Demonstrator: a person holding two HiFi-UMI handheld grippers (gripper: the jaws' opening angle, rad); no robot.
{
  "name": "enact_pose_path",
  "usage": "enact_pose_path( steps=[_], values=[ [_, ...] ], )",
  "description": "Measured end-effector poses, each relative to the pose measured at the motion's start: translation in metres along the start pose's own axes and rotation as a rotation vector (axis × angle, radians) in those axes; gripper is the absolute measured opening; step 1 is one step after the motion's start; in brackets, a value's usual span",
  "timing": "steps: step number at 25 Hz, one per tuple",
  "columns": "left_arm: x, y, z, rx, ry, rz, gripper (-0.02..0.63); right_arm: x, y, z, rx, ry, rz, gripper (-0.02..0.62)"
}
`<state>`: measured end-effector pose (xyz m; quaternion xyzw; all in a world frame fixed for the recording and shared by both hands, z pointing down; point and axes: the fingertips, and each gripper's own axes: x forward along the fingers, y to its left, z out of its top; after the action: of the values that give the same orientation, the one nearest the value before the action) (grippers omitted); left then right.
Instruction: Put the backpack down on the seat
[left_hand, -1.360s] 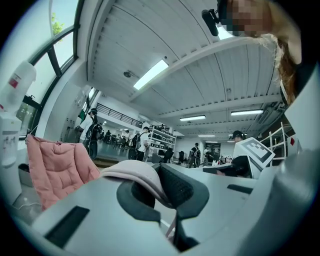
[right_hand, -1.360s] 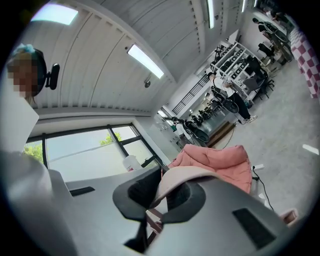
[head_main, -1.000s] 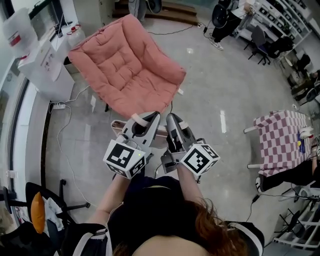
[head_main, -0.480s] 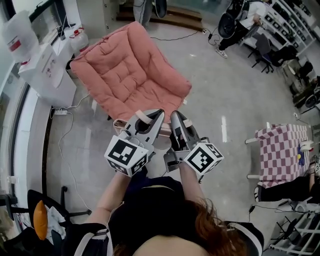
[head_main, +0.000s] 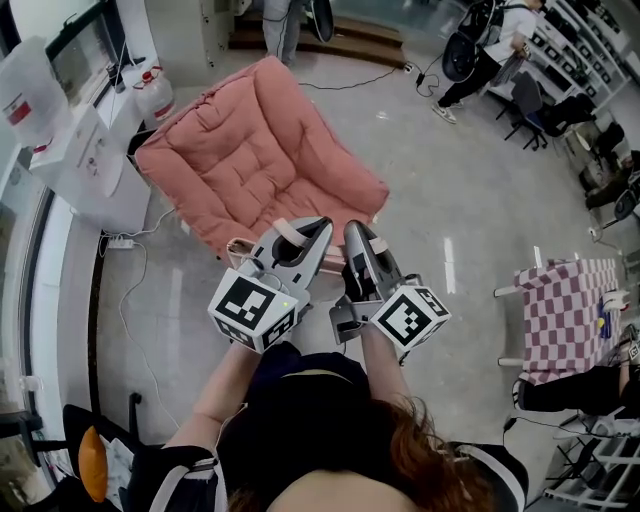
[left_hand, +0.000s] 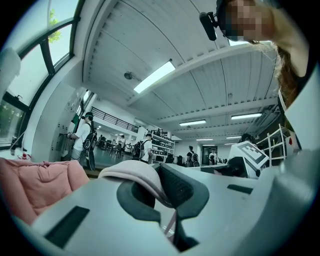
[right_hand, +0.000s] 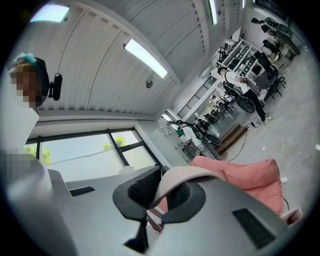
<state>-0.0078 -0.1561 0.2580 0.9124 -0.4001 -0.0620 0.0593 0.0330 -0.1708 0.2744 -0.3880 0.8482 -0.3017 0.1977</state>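
Overhead, the left gripper (head_main: 303, 233) and right gripper (head_main: 357, 236) sit side by side at the pink chair's (head_main: 250, 160) front edge, each clamped on a pale strap (head_main: 289, 232), with the backpack (head_main: 236, 250) mostly hidden beneath them; the left gripper view shows its jaws pinching the strap (left_hand: 137, 172) right of the chair (left_hand: 35, 185), and the right gripper view shows the same left of the chair (right_hand: 240, 175).

head view looks steeply down from before the pink chair (head_main: 255, 150). both gripper views sit low, near it, facing roughly level; all three share it.
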Motion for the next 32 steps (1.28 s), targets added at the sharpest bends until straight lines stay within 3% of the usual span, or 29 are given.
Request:
enact_pose_path(
  steps=[10, 23, 32],
  values=[
    [0.03, 0.051, -0.006, -0.003, 0.01, -0.032, 0.017, 0.052, -0.028, 0.003, 0.009, -0.01, -0.001, 0.034],
    [0.057, 0.076, -0.018, -0.009, 0.048, -0.039, 0.017, 0.081, -0.058, 0.004, 0.025, 0.04, -0.033, 0.034],
    [0.085, 0.094, -0.028, -0.019, 0.059, 0.009, 0.017, 0.105, -0.085, 0.013, 0.025, 0.101, -0.023, 0.034]
  ],
)
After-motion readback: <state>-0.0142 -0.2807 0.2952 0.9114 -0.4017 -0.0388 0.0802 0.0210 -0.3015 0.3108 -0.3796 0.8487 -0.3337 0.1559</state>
